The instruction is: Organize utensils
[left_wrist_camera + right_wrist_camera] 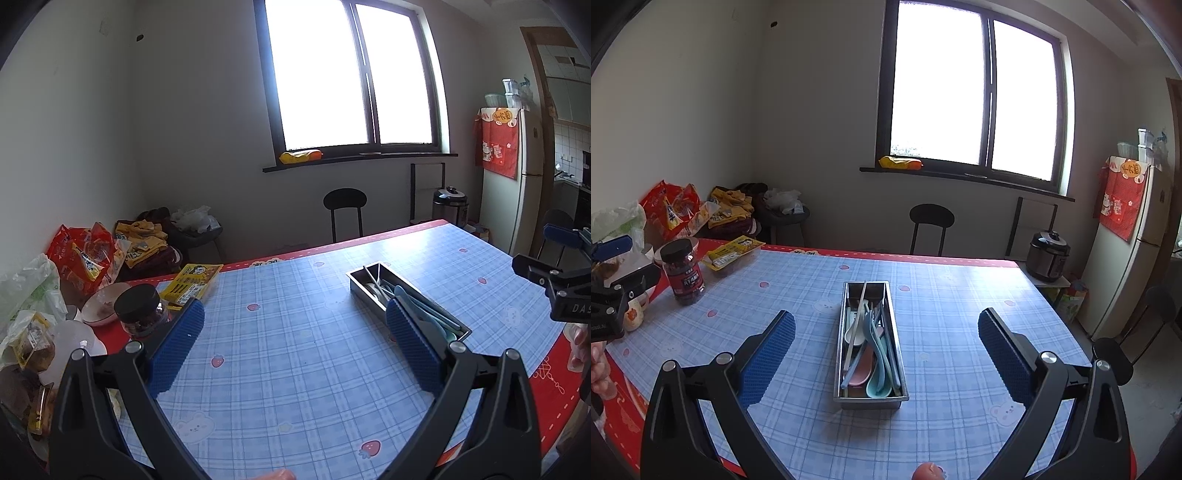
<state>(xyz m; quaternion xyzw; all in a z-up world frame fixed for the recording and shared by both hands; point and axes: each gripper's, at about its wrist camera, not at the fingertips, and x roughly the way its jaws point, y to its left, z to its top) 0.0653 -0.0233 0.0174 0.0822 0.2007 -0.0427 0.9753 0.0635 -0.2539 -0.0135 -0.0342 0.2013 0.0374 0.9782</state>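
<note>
I see the utensils lying heaped lengthwise in a metal tray on the counter, straight ahead of my right gripper and centred between its jaws, which stand wide apart with nothing in them. They look like plastic or ceramic spoons in white, pink and pale blue, mixed with chopsticks; one chopstick leans up against the tray's far end. I judge them light and stiff, with smooth, probably slippery handles, so I would pinch a single spoon across its handle near the middle rather than at the bowl, and lift slowly because the pieces overlap and may drag one another. The tray itself looks like thin steel, rigid, likely to slide on the tablecloth if nudged. My left gripper also hangs with jaws apart and empty; the tray sits just past its right jaw. Off beyond its left jaw stand a dark-lidded jar and snack packets, well apart from the tray.
</note>
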